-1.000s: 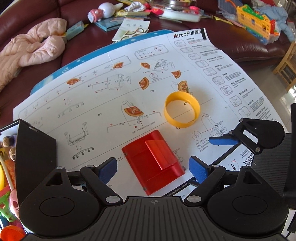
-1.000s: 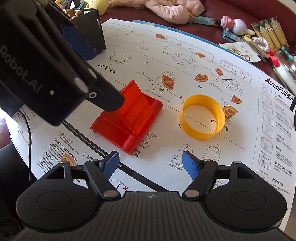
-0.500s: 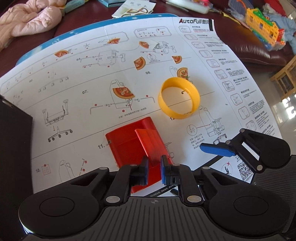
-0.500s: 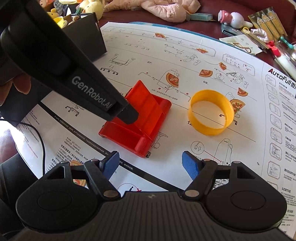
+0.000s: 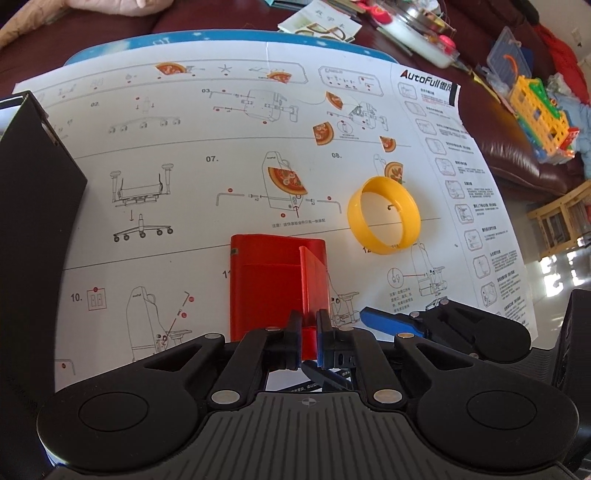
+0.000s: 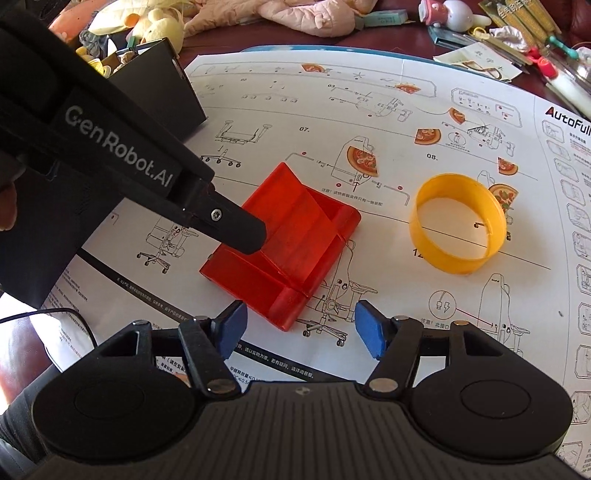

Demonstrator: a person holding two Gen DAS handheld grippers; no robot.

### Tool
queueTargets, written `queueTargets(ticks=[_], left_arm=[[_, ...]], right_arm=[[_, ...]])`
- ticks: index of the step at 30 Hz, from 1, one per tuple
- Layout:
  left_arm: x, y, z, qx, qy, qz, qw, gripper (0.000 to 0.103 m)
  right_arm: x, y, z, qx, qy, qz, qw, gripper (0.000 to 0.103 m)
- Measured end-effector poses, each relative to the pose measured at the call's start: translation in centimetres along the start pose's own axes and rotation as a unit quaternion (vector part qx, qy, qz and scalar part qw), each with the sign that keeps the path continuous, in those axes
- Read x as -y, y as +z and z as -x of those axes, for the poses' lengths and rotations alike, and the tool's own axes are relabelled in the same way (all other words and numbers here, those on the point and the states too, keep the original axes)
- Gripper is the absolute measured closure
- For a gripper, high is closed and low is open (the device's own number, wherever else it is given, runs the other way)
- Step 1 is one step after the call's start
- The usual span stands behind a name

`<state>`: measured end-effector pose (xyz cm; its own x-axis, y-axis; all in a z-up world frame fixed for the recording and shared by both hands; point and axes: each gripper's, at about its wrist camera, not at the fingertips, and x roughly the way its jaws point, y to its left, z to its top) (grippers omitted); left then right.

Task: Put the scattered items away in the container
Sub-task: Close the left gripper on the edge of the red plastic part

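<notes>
A red plastic stand (image 5: 273, 280) lies on the white instruction sheet, also in the right wrist view (image 6: 295, 236). My left gripper (image 5: 308, 339) is shut on the stand's upright flap at its near end. A yellow ring (image 5: 384, 221) lies to the right of the stand, also in the right wrist view (image 6: 458, 229). My right gripper (image 6: 297, 328) is open and empty, just in front of the stand's near corner. The black container (image 5: 33, 229) stands at the left, also in the right wrist view (image 6: 155, 88) with toys inside.
The white instruction sheet (image 5: 184, 147) covers the table. Pizza-slice stickers (image 5: 288, 181) lie on it. Booklets, toys and a yellow block toy (image 5: 539, 114) crowd the far edge. A pink jacket (image 6: 314, 14) lies at the back.
My left gripper has closed from open onto the red stand's flap and moved in low over it. The right gripper has stayed open and shifted slightly.
</notes>
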<state>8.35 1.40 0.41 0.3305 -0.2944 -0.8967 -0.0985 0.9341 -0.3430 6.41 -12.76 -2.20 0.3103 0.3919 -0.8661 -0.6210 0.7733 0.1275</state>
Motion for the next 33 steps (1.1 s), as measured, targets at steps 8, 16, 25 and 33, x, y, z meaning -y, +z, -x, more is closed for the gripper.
queueTargets(ticks=[8,16,25,33], left_arm=[[-0.8,-0.7,1.5,0.031,0.014,-0.038,0.9987,0.067],[-4.2,-2.3,3.7,0.072,0.009,-0.003,0.9974,0.062],[-3.9,-2.6,3.3,0.101,0.129,-0.078,0.9834,0.062],[-3.3,-2.0,-0.9,0.089,0.152,-0.137,0.9748,0.062]], right_arm=[[-0.1,0.5,0.1,0.013,-0.001,-0.004,1.000,0.061],[0.2,0.6,0.0,0.013,-0.007,-0.001,1.000,0.061],[1.0,0.8,-0.6,0.009,-0.020,-0.014,1.000,0.058],[1.0,0.6,-1.1,0.010,-0.011,-0.021,1.000,0.047]])
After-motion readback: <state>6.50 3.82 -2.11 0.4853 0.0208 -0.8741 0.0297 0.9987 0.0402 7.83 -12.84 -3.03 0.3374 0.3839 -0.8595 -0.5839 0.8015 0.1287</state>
